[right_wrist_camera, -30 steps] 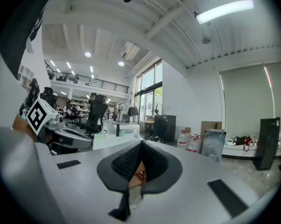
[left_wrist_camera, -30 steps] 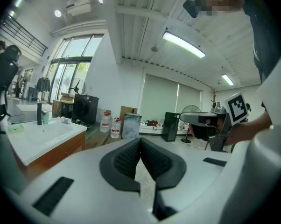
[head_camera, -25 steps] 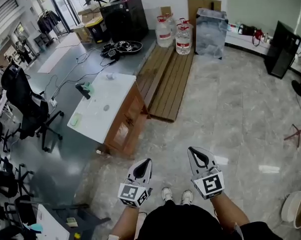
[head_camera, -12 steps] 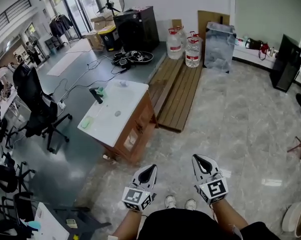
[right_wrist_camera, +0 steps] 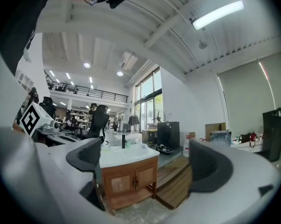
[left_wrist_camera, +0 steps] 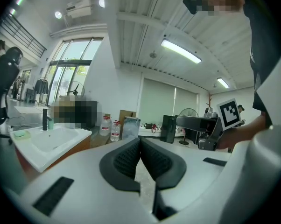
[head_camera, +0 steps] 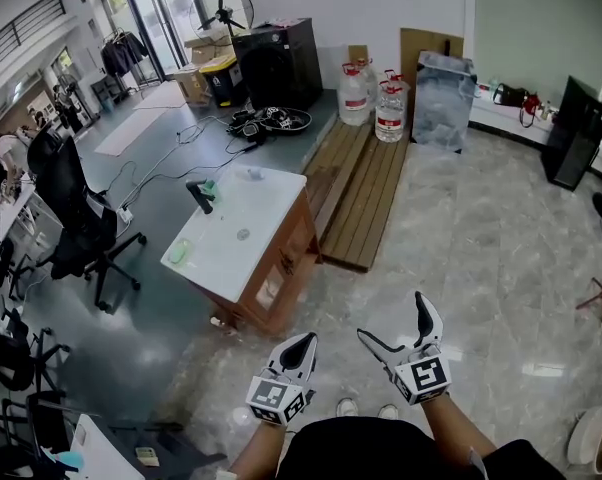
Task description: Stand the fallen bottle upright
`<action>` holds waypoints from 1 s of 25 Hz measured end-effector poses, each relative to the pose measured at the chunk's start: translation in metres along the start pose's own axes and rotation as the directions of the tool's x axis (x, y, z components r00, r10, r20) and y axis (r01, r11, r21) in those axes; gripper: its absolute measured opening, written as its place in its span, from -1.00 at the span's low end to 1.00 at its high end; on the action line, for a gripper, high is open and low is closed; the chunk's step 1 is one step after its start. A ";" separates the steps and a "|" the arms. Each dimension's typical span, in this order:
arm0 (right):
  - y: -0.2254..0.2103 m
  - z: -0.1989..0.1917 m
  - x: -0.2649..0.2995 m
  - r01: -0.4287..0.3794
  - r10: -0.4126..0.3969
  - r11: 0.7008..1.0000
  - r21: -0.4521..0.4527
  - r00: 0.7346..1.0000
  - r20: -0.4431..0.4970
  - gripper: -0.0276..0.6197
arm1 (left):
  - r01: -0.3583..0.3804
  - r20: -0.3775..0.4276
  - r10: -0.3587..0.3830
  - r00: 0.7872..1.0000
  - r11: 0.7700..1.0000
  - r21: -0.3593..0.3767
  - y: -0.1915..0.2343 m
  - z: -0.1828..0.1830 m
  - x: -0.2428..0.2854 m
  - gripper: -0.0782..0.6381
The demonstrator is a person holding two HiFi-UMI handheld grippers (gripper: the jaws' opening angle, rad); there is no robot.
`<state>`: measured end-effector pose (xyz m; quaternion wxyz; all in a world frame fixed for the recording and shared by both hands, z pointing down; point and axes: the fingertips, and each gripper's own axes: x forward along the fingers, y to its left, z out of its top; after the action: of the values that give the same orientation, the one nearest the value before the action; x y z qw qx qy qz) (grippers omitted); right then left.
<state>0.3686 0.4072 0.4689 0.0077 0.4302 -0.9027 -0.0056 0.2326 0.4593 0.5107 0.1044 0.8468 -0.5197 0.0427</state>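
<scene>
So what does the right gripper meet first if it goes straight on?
Probably the wooden sink cabinet, across bare floor, depth unclear: it shows between the jaws of the right gripper, which have just been opening, empty.

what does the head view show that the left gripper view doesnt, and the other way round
Only the head view: the person's shoes and the cable tangle on the floor. Only the left gripper view: the ceiling lights and an air conditioner. Both: the sink cabinet, the water jugs and the left claw, shut with nothing in it.
</scene>
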 end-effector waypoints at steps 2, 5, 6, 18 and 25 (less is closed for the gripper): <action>-0.001 0.001 0.007 0.031 -0.031 1.000 -0.004 0.999 0.011 0.94 | -0.004 0.002 0.004 1.000 1.000 -0.001 0.010 0.000 -0.002 -0.73; -0.004 0.000 0.016 0.043 -0.043 0.999 -0.021 0.999 -0.001 0.94 | -0.014 0.001 0.014 1.000 1.000 -0.013 0.022 -0.002 -0.001 -0.73; -0.004 -0.002 0.019 0.036 -0.037 0.999 -0.028 0.999 -0.010 0.94 | -0.017 0.000 0.017 1.000 1.000 -0.017 0.025 -0.004 -0.001 -0.73; -0.071 -0.030 0.081 0.018 -0.023 0.998 -0.056 0.996 -0.080 0.94 | -0.059 -0.055 0.059 0.997 0.998 0.008 0.068 -0.008 0.082 -0.73; -0.121 -0.042 0.150 -0.036 0.030 0.998 -0.044 0.992 -0.123 0.94 | -0.080 -0.053 0.081 0.995 0.997 0.020 0.099 0.008 0.163 -0.73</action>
<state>0.3685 0.2145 0.5105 0.0730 0.4143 -0.9072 0.0001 0.2191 0.2723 0.5452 0.1092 0.8246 -0.5501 0.0743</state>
